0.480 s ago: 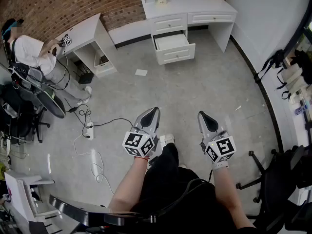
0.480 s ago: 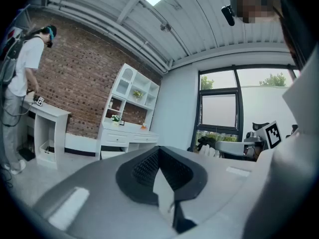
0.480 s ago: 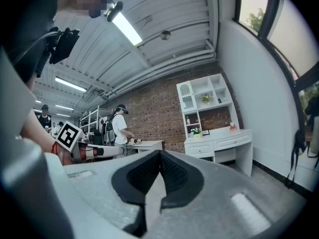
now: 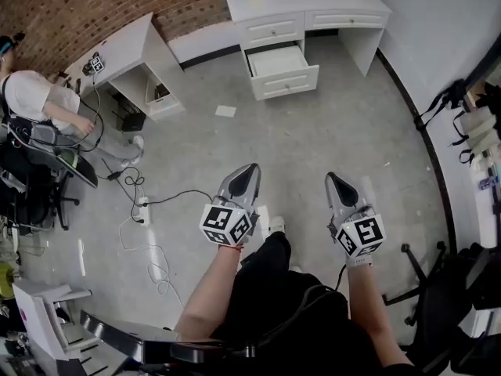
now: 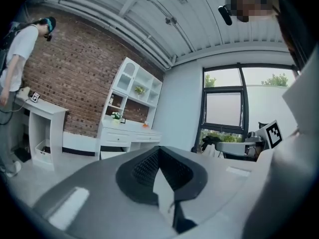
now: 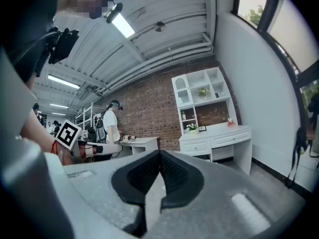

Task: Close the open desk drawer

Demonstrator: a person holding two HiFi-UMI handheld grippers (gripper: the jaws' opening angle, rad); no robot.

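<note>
**Head view.** The drawer (image 4: 282, 70) stands open, pulled out from the left column of the white desk (image 4: 313, 5) at the top of the frame. The drawer front above it sits flush. The left gripper (image 4: 246, 177) and right gripper (image 4: 337, 186) are low in the frame over the grey floor (image 4: 329, 139), side by side and well apart from the drawer. Both point toward the desk and each tapers to a single point. A side table (image 4: 125, 47) stands left of the desk, with a person (image 4: 31, 96) beside it.

**Left gripper view.** The left gripper (image 5: 159, 151) has its jaws pressed together at the tips – the dark pads meet there and nothing is held between them (only a narrow wedge of light shows lower down). Beyond the jaws are the desk (image 5: 127, 133) against a brick wall (image 5: 75, 98), and a window (image 5: 224, 108) to the right.

**Right gripper view.** The right gripper (image 6: 160, 154) is likewise closed tip to tip, with nothing in its jaws. The desk (image 6: 219, 136) with its shelf unit (image 6: 199, 96) lies ahead and to the right – far off. The person (image 6: 109, 123) stands by the side table (image 6: 142, 143) at the left.
</note>
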